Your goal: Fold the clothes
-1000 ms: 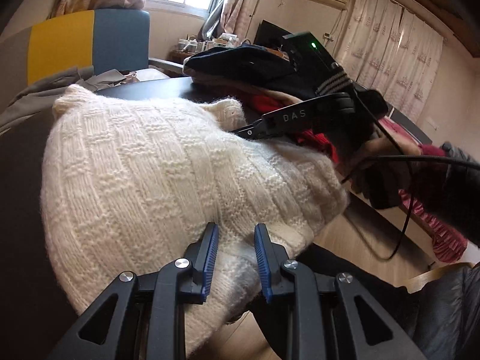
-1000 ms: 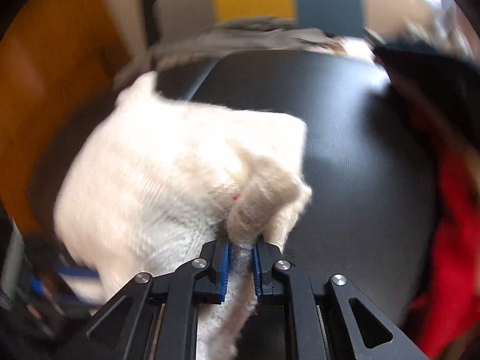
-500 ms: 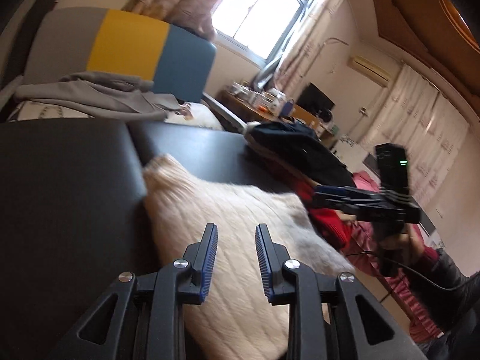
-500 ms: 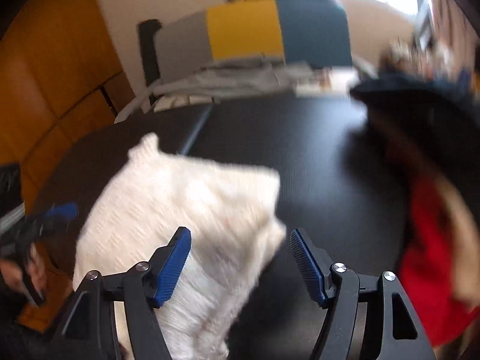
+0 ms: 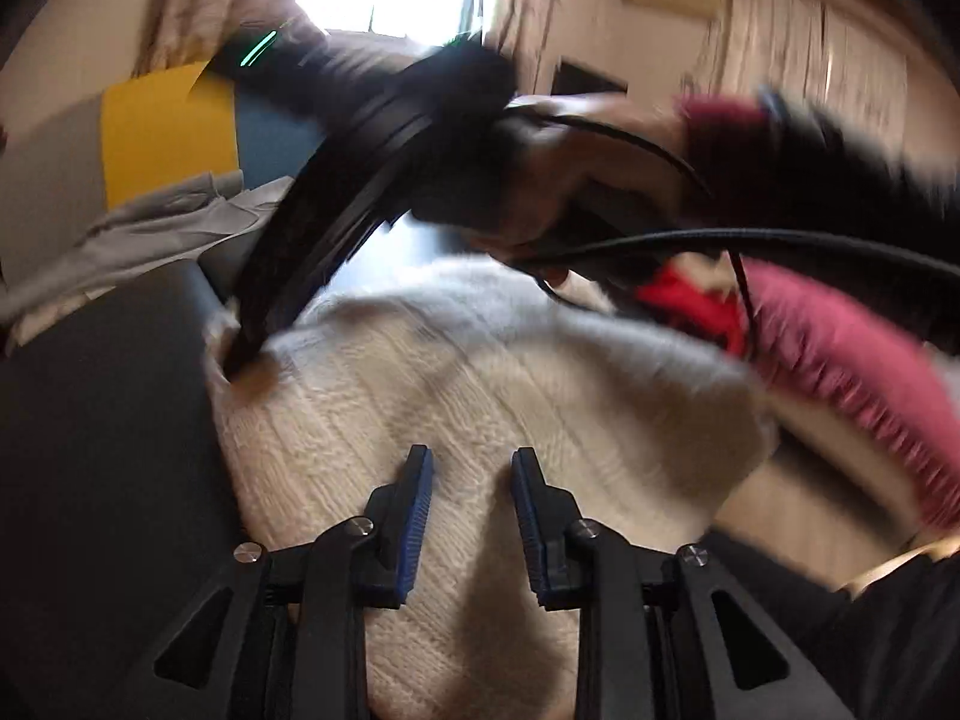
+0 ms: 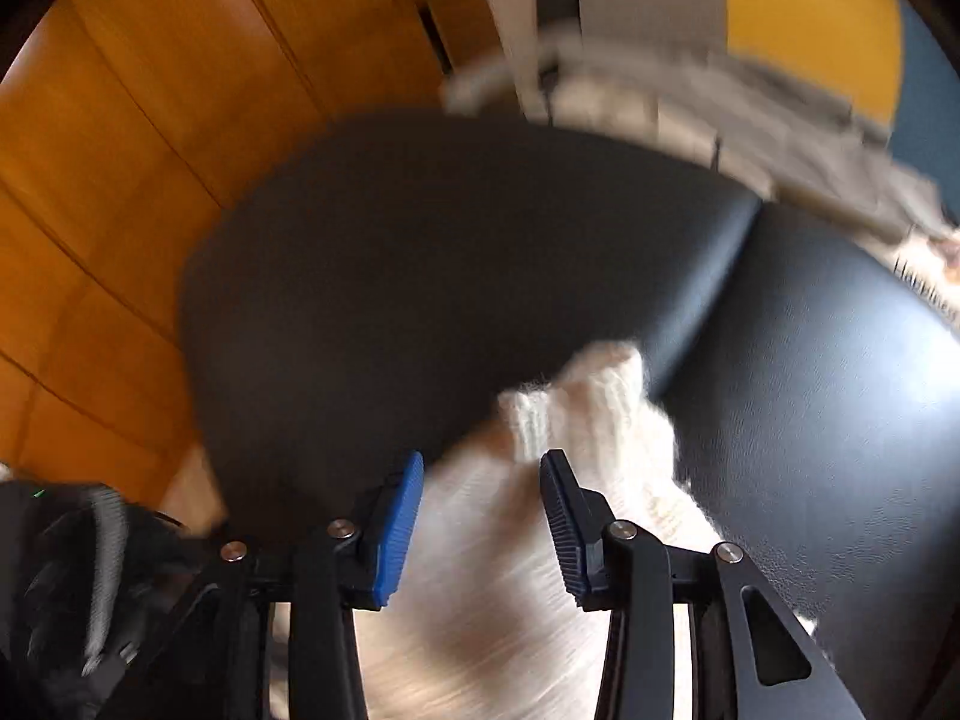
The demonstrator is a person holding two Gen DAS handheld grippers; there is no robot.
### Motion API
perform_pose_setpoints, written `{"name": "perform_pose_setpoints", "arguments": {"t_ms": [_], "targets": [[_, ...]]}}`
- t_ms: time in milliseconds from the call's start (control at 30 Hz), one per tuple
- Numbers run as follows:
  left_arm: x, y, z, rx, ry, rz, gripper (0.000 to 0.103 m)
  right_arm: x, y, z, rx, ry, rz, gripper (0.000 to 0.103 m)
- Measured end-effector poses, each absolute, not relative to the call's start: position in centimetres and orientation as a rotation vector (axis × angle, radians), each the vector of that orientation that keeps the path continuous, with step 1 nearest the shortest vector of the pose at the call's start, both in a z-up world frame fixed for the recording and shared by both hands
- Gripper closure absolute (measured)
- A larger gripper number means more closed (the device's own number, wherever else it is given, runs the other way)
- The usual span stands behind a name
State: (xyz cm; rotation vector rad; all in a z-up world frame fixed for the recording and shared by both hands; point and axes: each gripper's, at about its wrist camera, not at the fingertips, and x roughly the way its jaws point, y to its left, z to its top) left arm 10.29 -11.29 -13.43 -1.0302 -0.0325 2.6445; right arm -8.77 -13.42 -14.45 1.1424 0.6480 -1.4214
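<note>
Lying across the black table is the cream knitted sweater, bunched into a rounded heap, with one knitted corner reaching out over the dark surface in the right wrist view. Left claw hovers over the near part of the sweater, its blue pads parted by a narrow gap; knit shows beneath and between them, but the pads do not press on it. Right claw sits above the same sweater near its corner, jaws moderately apart and closing, cloth visible below the gap, no pinch seen; blur hides fine contact. In the left wrist view the right claw appears as a dark blurred bar slanting down to the sweater's far left edge, held by a hand with a black cable running off it. A red garment and a pink ribbed cloth lie just beyond the sweater on the right. Grey clothes are piled at the table's far end, in front of a grey, yellow and blue headboard. Orange wood panelling borders the table on the left in the right wrist view.
</note>
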Motion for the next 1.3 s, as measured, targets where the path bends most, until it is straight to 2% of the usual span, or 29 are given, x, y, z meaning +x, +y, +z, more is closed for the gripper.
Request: {"name": "perform_pose_setpoints", "arguments": {"t_ms": [33, 100, 133, 267, 500, 567, 733, 867, 1000, 1133, 1200, 1233, 1267, 1300], "targets": [[10.0, -11.3, -13.7, -1.038, -0.061, 2.647, 0.076, -9.0, -14.0, -15.9, 1.166, 0.704, -1.416, 0.063], [9.4, -11.1, -14.1, -1.041, -0.087, 2.654, 0.076, -10.0, -14.0, -17.5, 1.169, 0.662, -1.426, 0.064], [9.4, -10.7, -14.3, -1.036, -0.043, 2.669, 0.076, -10.3, -13.8, -17.8, 1.156, 0.631, -1.440, 0.067], [9.4, -9.1, -14.8, -1.008, 0.062, 2.724, 0.076, -10.6, -12.7, -18.2, 1.091, 0.576, -1.467, 0.067], [10.2, -10.4, -12.9, -0.949, -0.081, 2.747, 0.073, -11.2, -11.2, -17.0, 1.133, 0.510, -1.460, 0.067], [10.8, -11.0, -12.3, -0.933, -0.139, 2.759, 0.073, -11.1, -9.9, -15.5, 1.131, 0.488, -1.477, 0.064], [12.6, -11.9, -11.2, -0.905, -0.210, 2.801, 0.073, -8.3, -3.7, -10.5, 1.032, 0.454, -1.520, 0.064], [13.2, -12.4, -11.1, -0.926, -0.188, 2.821, 0.073, -4.2, 1.4, -7.9, 0.969, 0.445, -1.496, 0.064], [12.4, -11.6, -11.8, -0.982, -0.152, 2.792, 0.073, 0.1, 6.0, -8.3, 0.993, 0.500, -1.443, 0.064], [12.1, -10.9, -13.9, -1.092, -0.133, 2.735, 0.073, 1.2, 9.7, -11.7, 1.131, 0.555, -1.498, 0.064], [12.3, -10.5, -15.3, -1.137, -0.147, 2.702, 0.073, 0.6, 11.5, -13.7, 1.200, 0.532, -1.557, 0.069], [12.3, -10.4, -15.8, -1.146, -0.188, 2.682, 0.073, 0.3, 12.3, -14.6, 1.222, 0.515, -1.583, 0.078], [12.3, -10.4, -16.1, -1.153, -0.225, 2.665, 0.073, 0.1, 12.9, -15.4, 1.233, 0.479, -1.603, 0.083], [12.4, -10.5, -16.0, -1.154, -0.250, 2.658, 0.073, -0.2, 13.6, -16.0, 1.238, 0.422, -1.619, 0.084]]}}
